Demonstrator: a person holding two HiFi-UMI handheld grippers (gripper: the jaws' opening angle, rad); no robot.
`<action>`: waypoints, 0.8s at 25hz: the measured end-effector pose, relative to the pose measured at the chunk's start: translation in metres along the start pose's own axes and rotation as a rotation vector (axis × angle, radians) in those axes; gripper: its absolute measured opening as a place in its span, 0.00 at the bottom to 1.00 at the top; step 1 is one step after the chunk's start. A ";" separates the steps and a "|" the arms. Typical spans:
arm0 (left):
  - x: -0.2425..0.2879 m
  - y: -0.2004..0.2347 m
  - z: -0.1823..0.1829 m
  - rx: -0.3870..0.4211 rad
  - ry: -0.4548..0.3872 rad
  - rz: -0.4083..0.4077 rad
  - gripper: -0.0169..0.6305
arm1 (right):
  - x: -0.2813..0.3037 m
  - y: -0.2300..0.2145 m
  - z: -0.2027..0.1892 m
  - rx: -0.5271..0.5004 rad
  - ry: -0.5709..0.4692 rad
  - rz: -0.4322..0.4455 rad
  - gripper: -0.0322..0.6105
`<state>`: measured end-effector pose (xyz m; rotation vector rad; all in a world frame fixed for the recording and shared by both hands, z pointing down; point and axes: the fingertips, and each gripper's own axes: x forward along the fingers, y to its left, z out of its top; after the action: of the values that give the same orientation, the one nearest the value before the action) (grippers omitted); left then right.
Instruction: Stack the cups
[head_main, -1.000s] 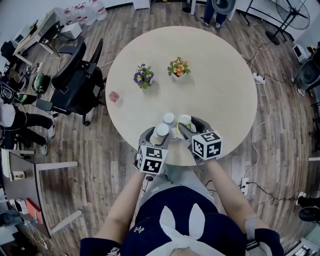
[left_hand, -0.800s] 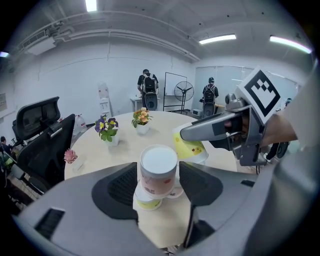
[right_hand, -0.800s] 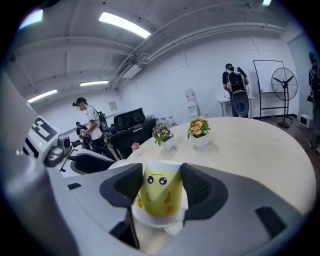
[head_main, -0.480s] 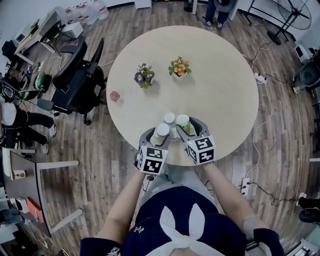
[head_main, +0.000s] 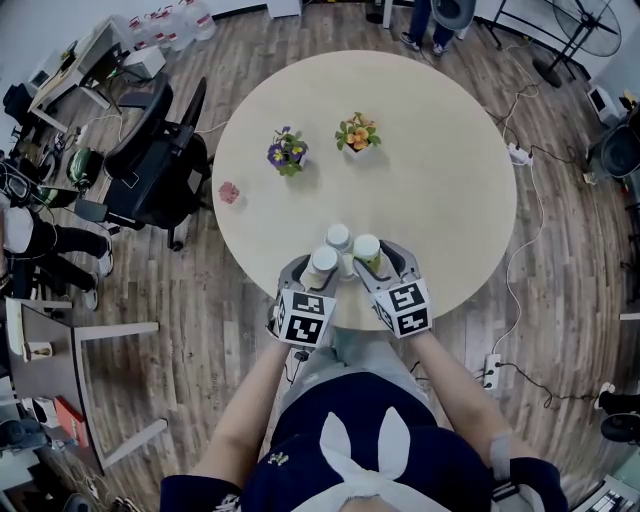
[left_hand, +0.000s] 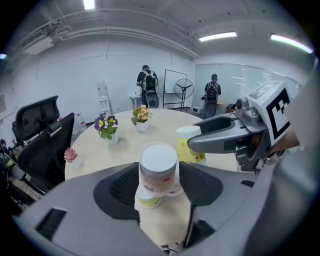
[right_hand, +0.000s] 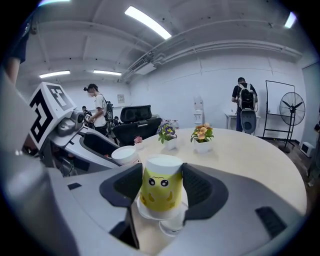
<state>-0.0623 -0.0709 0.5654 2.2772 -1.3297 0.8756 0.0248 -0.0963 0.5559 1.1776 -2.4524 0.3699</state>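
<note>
Near the front edge of the round table (head_main: 440, 180), each gripper holds an upside-down paper cup. My left gripper (head_main: 322, 264) (left_hand: 158, 176) is shut on a white cup with pink print (head_main: 323, 259) (left_hand: 158, 169). My right gripper (head_main: 368, 250) (right_hand: 161, 189) is shut on a yellow cup with a face (head_main: 366, 245) (right_hand: 161, 186) (left_hand: 190, 145). A third white cup (head_main: 338, 236) stands just beyond and between them. In both gripper views, rims of other cups show under the held cup; whether they touch it I cannot tell.
Two small flower pots, purple (head_main: 288, 153) and orange (head_main: 357, 134), stand mid-table, and a small pink thing (head_main: 229, 192) lies near the left edge. Office chairs (head_main: 150, 160) stand left of the table. People stand at the back of the room (left_hand: 147, 86).
My right gripper has shifted a little left and toward me with the yellow cup, and its marker cube has turned. The left gripper and its cup have stayed put.
</note>
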 end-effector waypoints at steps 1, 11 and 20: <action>0.000 0.000 0.000 0.002 0.001 -0.001 0.42 | -0.001 0.001 -0.002 -0.007 0.005 0.004 0.45; 0.001 -0.001 -0.004 0.003 0.020 -0.006 0.42 | -0.007 0.010 -0.010 -0.038 0.034 0.020 0.45; 0.002 -0.003 -0.004 0.002 0.028 -0.012 0.42 | -0.007 0.017 -0.011 -0.045 0.050 0.054 0.46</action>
<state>-0.0605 -0.0681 0.5699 2.2636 -1.3021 0.9023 0.0180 -0.0769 0.5613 1.0724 -2.4403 0.3542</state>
